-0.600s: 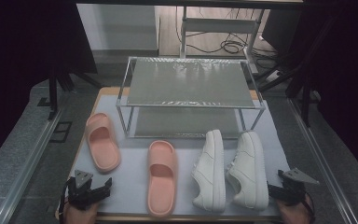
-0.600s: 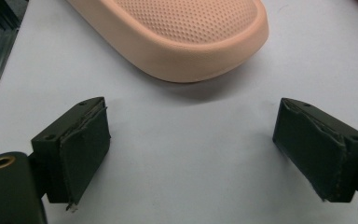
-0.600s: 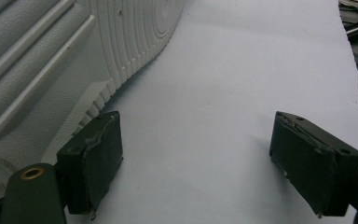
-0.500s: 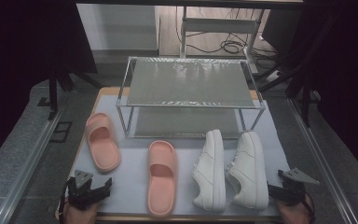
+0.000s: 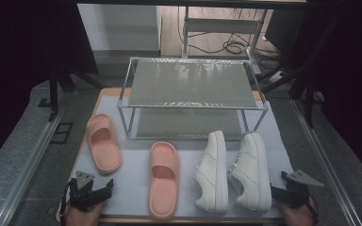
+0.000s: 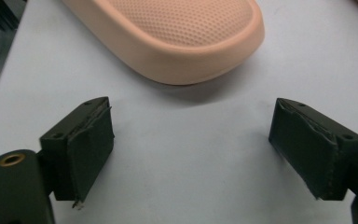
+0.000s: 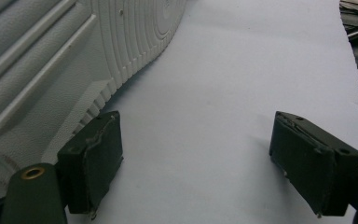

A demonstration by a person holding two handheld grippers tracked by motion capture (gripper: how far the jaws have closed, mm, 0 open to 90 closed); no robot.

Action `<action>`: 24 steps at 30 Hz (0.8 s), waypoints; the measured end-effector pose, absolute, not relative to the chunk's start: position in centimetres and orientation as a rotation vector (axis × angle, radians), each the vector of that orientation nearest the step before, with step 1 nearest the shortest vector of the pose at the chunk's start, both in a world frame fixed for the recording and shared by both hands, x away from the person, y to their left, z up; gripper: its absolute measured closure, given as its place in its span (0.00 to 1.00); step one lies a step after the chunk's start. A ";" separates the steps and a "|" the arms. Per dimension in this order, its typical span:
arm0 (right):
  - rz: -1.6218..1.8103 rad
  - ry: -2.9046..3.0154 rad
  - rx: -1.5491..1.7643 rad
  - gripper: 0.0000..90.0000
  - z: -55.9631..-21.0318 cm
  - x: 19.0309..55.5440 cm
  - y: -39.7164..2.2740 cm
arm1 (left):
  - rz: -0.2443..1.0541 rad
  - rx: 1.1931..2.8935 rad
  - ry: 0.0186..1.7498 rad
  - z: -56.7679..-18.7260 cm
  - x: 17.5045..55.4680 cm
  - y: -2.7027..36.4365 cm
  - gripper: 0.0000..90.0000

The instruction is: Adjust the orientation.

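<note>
Jaws wide and empty on both grippers: left gripper [image 5: 90,195] just behind pink slide [image 5: 103,149] heel, right gripper [image 5: 290,194] beside white sneaker [image 5: 251,172]; probably rack-bound, so grab heels squarely.

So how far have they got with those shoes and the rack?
Nothing looks done yet: both rack shelves are bare. The two pink slides and two white sneakers lie on the mat. Nothing is in hand: the left tool and right tool are open, empty. All four shoes probably remain to be shelved.
</note>
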State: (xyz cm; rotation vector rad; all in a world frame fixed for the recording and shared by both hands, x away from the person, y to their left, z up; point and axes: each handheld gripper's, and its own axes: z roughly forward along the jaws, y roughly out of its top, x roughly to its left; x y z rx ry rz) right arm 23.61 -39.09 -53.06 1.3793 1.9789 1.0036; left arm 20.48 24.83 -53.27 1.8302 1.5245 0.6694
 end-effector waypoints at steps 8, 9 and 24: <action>1.009 1.979 1.378 0.19 -53.1 23.6 -39.1 | 0.663 1.839 1.536 -53.1 20.6 24.7 0.15; 1.009 1.979 1.378 0.19 -53.1 23.6 -39.1 | 0.663 1.839 1.536 -53.1 20.6 24.7 0.15; 1.012 1.979 1.376 0.19 -53.1 23.6 -39.2 | 0.641 1.839 1.489 -50.8 20.4 23.5 0.24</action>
